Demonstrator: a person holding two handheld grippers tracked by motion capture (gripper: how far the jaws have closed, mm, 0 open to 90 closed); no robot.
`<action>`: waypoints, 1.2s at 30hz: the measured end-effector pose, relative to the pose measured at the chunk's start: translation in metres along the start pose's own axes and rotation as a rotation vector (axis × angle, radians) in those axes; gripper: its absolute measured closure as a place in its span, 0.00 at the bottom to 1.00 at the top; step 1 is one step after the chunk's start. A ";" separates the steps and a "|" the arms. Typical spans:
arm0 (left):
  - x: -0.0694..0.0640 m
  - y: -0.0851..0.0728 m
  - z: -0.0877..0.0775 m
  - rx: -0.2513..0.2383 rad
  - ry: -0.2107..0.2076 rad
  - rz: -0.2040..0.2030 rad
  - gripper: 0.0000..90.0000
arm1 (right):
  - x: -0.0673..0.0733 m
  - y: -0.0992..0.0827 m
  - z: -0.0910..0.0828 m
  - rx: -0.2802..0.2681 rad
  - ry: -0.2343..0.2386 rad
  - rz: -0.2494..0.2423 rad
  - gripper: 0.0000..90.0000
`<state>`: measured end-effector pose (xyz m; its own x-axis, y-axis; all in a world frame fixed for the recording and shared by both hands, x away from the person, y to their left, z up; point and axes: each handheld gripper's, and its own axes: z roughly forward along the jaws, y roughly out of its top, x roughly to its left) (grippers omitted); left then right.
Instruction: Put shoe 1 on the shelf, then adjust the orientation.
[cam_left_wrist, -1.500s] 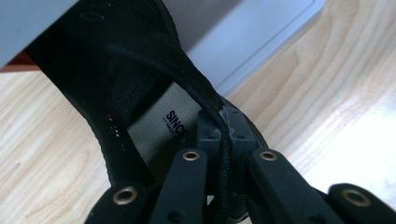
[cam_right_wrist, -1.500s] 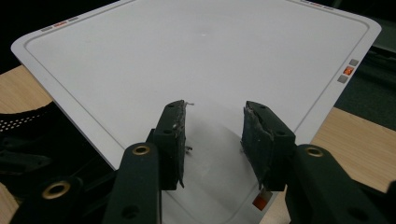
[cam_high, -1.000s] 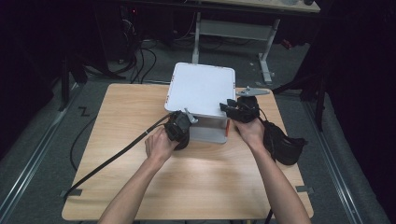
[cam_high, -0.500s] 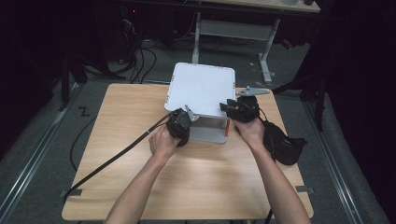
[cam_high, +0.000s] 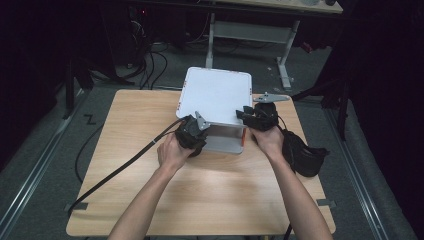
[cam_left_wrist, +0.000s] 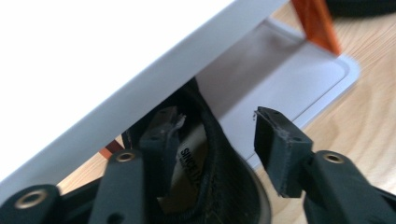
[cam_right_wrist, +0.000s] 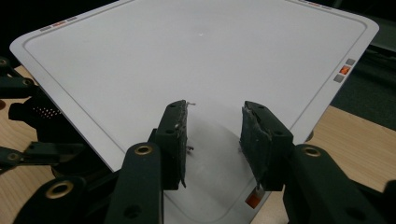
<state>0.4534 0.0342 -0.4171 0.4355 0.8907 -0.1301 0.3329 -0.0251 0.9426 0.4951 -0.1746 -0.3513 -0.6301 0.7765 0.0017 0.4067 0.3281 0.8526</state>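
Note:
A white two-tier rack with orange posts stands at the far middle of the wooden table. My left gripper reaches under its top shelf at the near left. Its jaws have just been opening and now stand open. A black shoe lies on the lower tray, its collar between the jaws with no pad pressing on it. My right gripper hovers over the shelf's near right corner, open with nothing between its fingers.
A second black shoe lies on the table right of my right forearm. The left gripper's cable trails across the table toward the near left. A desk frame and cables stand on the floor behind the table.
In the high view both hands, the rack and the loose shoe stay where they were; the left gripper's jaws are hidden there under the shelf.

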 end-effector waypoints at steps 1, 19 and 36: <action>0.001 0.001 -0.002 -0.002 -0.001 -0.011 0.52 | 0.000 0.000 0.000 -0.001 0.000 0.002 0.68; 0.035 0.011 -0.055 -0.111 -0.034 -0.222 0.44 | 0.000 0.000 0.000 -0.002 -0.001 -0.001 0.68; 0.071 -0.031 -0.096 -0.120 0.027 -0.317 0.43 | 0.000 0.000 0.000 -0.005 -0.002 -0.002 0.68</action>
<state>0.3935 0.1417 -0.4258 0.3038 0.8573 -0.4157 0.3465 0.3070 0.8864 0.4950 -0.1741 -0.3515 -0.6295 0.7770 -0.0010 0.4023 0.3270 0.8551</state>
